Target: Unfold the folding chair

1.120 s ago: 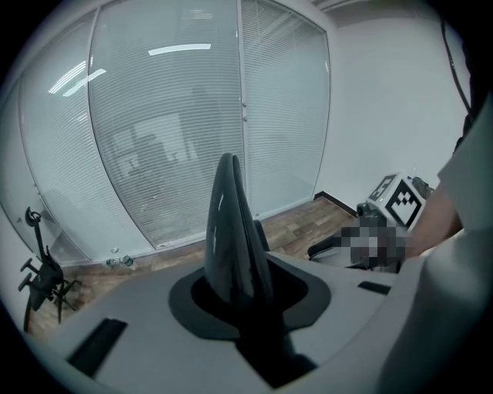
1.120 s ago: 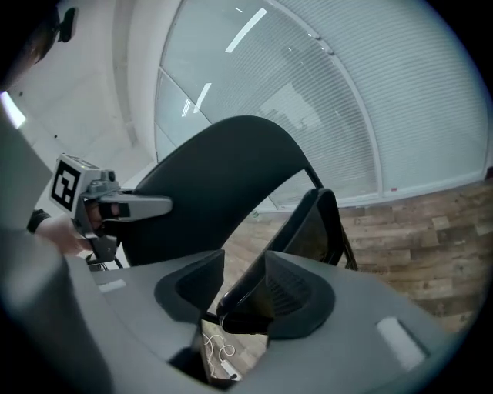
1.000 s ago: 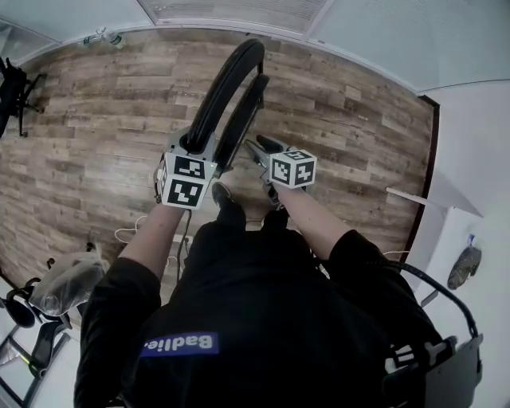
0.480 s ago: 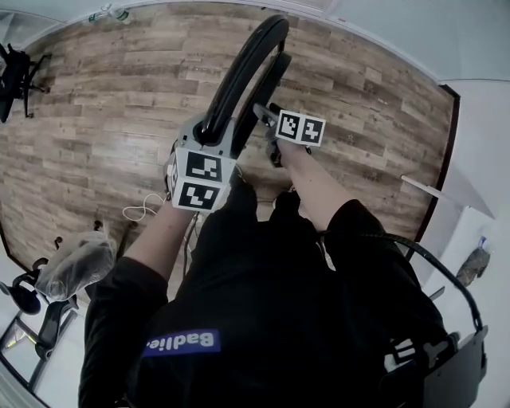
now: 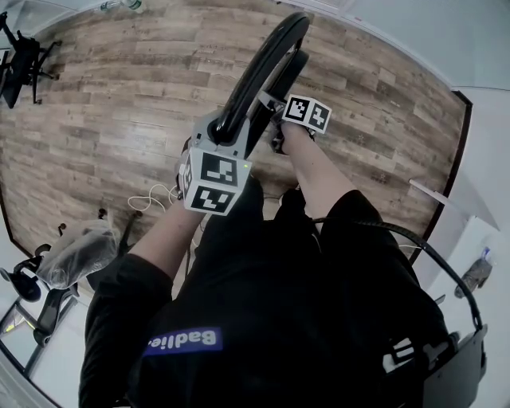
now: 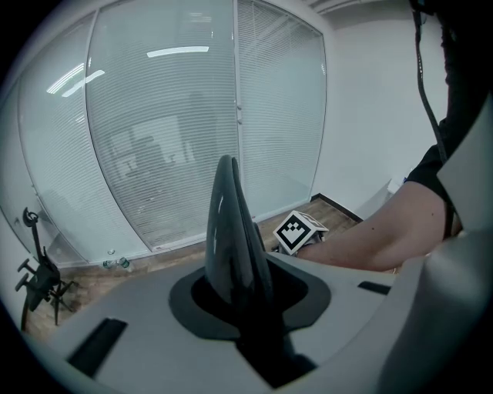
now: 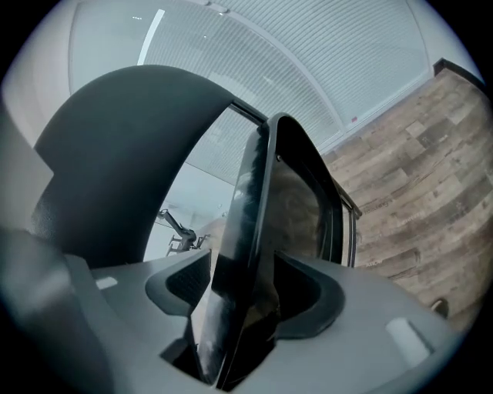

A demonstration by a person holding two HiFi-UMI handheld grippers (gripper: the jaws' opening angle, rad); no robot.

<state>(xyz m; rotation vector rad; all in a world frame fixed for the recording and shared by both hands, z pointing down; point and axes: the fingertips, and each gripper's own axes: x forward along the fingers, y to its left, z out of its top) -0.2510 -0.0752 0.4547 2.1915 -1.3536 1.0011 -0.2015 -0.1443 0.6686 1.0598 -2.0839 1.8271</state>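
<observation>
I see the black folding chair [image 5: 263, 72] standing folded on the wooden floor, its curved backrest [image 6: 231, 223] uppermost. My left gripper [image 5: 225, 134] is shut on the backrest's top edge, which runs up between its jaws. My right gripper [image 5: 272, 105] reaches in from the right, its marker cube [image 6: 300, 231] just beyond the backrest. Its jaws are opening, and the thin edge of the seat panel [image 7: 248, 223] stands between them with a gap on each side. The backrest [image 7: 115, 154] fills the left of the right gripper view.
A black office chair [image 5: 24, 56] stands at the far left and a bottle [image 5: 127, 6] lies by the glass partition [image 6: 154, 138]. A plastic-wrapped bundle [image 5: 76, 255] and a white cable [image 5: 151, 199] lie at my left. A white table corner [image 5: 434, 195] juts in at right.
My right gripper has moved from beside the chair forward and down onto the seat panel, rolling as it went, and its jaws have widened. The left gripper has kept its hold.
</observation>
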